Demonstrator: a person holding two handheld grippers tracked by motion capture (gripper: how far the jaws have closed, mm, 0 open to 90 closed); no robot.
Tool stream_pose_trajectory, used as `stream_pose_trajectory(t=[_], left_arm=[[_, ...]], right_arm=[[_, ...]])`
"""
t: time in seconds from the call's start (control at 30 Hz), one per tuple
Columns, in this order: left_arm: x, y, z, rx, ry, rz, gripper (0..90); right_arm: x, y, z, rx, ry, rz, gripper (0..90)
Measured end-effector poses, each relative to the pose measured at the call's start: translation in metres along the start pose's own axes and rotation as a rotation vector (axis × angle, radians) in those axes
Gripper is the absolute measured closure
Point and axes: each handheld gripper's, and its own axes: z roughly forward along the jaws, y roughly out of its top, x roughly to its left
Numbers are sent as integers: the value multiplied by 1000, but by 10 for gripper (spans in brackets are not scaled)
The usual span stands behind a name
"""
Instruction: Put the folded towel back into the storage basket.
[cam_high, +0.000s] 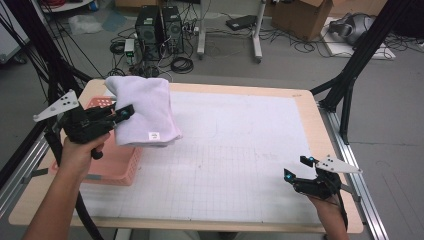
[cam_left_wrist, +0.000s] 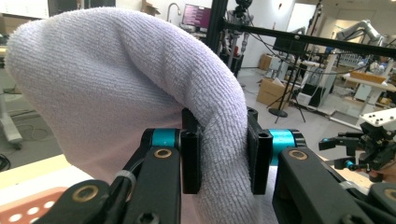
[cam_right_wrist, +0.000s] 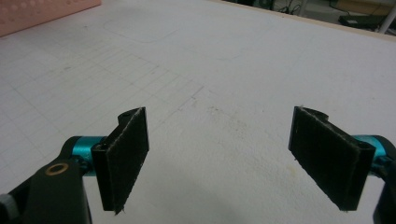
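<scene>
towel (cam_high: 145, 112): fluffy white terry, pinched by left gripper (cam_high: 121, 115) above pink perforated basket (cam_high: 117, 162)
right gripper (cam_high: 299, 167): jaws spread wide, nothing held

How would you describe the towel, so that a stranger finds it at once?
Look at the table's far left corner, where a pink basket sits. Above it, the left gripper holds up a folded towel: pale lilac, fluffy, with a small white label near its lower edge.

The towel (cam_high: 142, 110) is pale lilac with a small white label. The basket (cam_high: 117, 162) beside it is pink. The mat (cam_high: 240, 155) is white with a thin grey grid.
</scene>
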Motion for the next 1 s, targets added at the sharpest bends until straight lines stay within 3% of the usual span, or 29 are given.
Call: stream_pose_trajectory(t=[0.63,1.0], left_arm=[[24,8,-46,-37,76,-17,727],[33,3,-61,-39,100,-23,727]], right_arm=[[-2,-1,0,5,-11,3,189],[-2,0,1,8,-17,6,189]])
